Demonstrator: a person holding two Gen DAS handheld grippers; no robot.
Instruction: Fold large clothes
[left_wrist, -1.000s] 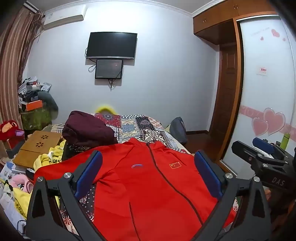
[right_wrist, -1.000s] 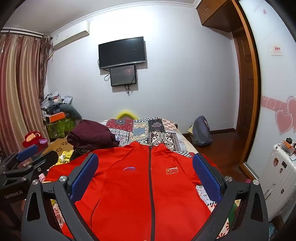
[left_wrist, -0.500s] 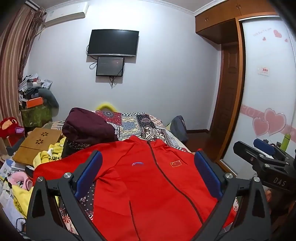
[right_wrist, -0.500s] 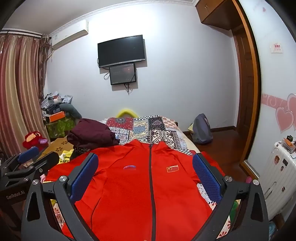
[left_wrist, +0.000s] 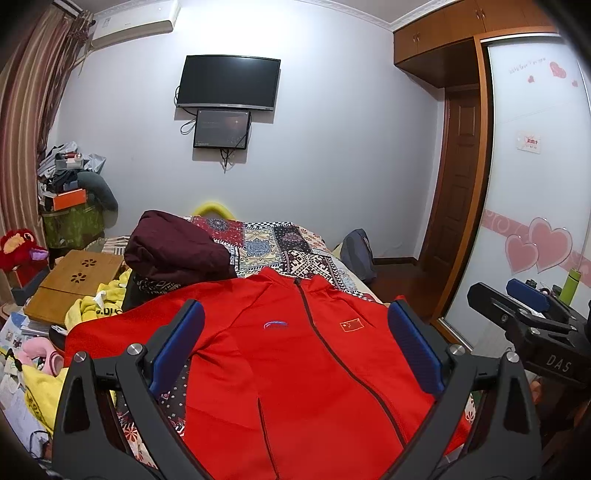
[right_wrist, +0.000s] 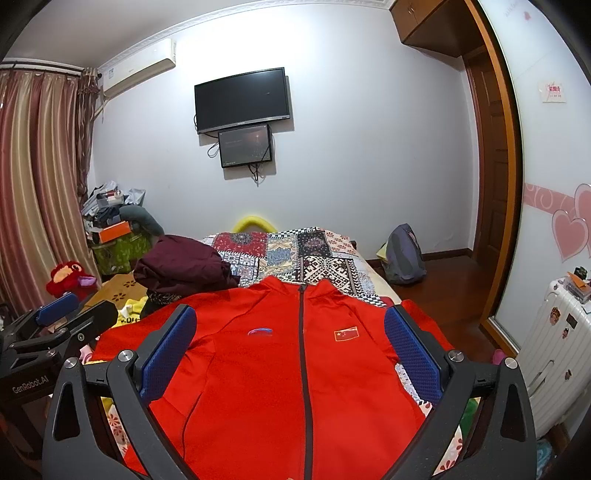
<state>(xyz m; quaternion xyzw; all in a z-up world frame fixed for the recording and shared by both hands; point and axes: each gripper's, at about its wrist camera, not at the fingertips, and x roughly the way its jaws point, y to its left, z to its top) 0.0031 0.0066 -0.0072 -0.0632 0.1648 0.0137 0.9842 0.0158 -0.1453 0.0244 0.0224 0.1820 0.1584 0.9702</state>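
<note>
The left black gripper with blue padded fingers (left_wrist: 295, 341) hovers above the bed, fingers spread wide, holding nothing. Beside it, the right black gripper with blue padded fingers (right_wrist: 290, 343) is held level too, equally spread and empty. Below both, a red zip-up sports jacket (right_wrist: 295, 369) lies flat, front up, on a patchwork bedspread (right_wrist: 314, 258). A maroon bundle of clothing (right_wrist: 181, 262) sits at the jacket's far left. A black wall-mounted television (right_wrist: 242, 99) hangs beyond.
</note>
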